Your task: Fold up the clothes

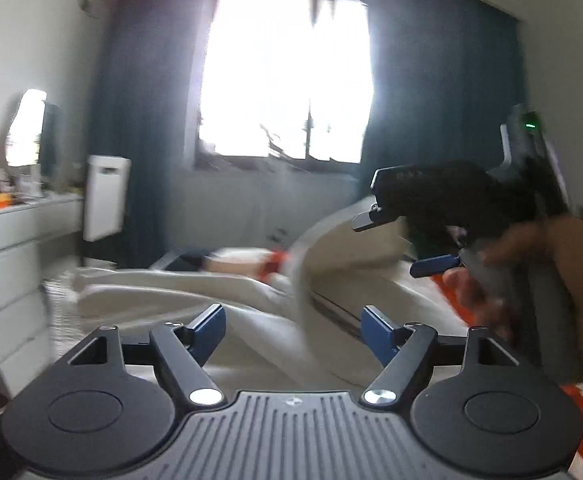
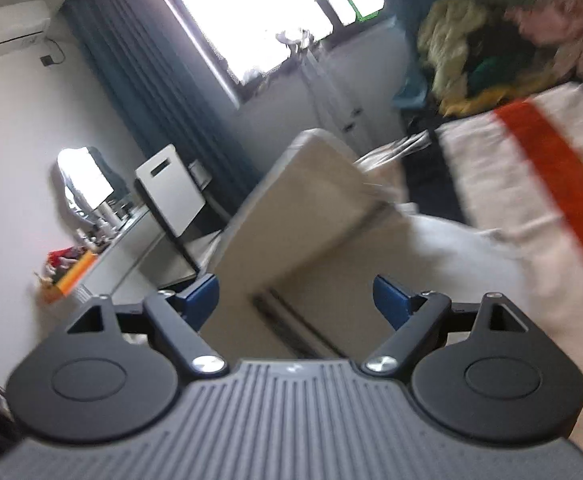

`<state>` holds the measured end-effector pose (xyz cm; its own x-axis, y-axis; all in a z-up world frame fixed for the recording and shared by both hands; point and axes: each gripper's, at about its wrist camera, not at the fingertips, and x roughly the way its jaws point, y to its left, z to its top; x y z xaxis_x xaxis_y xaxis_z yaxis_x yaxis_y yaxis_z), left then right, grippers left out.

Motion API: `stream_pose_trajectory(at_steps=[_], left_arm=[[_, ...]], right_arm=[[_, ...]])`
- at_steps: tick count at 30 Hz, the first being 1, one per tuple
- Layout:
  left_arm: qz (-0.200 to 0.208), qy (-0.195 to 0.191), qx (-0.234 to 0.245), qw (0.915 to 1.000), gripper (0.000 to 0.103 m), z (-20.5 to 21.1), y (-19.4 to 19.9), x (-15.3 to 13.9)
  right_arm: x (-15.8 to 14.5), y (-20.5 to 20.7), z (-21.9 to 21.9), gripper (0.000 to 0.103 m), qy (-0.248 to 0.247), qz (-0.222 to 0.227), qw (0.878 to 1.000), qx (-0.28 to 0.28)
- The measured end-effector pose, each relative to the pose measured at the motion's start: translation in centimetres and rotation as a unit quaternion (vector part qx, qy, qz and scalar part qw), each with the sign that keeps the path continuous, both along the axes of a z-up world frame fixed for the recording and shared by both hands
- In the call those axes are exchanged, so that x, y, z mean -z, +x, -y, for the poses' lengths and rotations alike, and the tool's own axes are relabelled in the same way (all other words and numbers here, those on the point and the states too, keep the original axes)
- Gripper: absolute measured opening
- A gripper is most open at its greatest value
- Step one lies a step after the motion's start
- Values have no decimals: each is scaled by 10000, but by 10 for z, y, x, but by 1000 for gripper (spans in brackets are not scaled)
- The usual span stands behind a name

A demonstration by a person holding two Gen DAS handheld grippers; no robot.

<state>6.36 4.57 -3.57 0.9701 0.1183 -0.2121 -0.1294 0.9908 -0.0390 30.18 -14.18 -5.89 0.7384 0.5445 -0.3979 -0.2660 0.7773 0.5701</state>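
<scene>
Seemingly airborne (blurred) cream garment (image 2: 311,200) beyond splayed right gripper (image 2: 295,300).

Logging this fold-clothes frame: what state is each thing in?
Left tongs: open, holding nothing.
Right tongs: open, holding nothing.
Cream fabric garment: lifted in a fold, blurred.
Dark blue curtains: drawn apart.
White striped bedspread with orange band: spread flat.

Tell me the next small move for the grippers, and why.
Probably lower the left gripper to the cream garment and pinch an edge. Both it and the right gripper look open and empty, and the garment lies loose and rumpled on the striped bed cover, not yet folded.
</scene>
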Motion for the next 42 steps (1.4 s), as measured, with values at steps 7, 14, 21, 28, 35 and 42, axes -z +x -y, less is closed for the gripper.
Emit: stream_pose_trajectory(at_steps=[7,14,21,28,35,42], left_arm=[[-82,-568,-419,9975,76,-31,16,8],[-111,-782,-421,9960,76,-38,22,9],[-291,-1054,-343,9934,76,-40,23,10],[-980,-2277,-101,9687,76,-45,29,32],[-1187,-2561,-89,9593,76,-44,26,45],[-1459,-2755,-231,9499,76,-46,19,49]], right_arm=[[-4,65,-65,86,-1103,-1007,9835,1018],[-3,79,-31,7,-1252,-1173,9662,1923],[-87,29,64,6,-952,-25,9635,2501],[-126,-35,204,6,-585,857,9370,3336],[-25,-97,337,6,-138,-95,9024,4306],[84,-165,404,9,1358,-1552,8543,4772]])
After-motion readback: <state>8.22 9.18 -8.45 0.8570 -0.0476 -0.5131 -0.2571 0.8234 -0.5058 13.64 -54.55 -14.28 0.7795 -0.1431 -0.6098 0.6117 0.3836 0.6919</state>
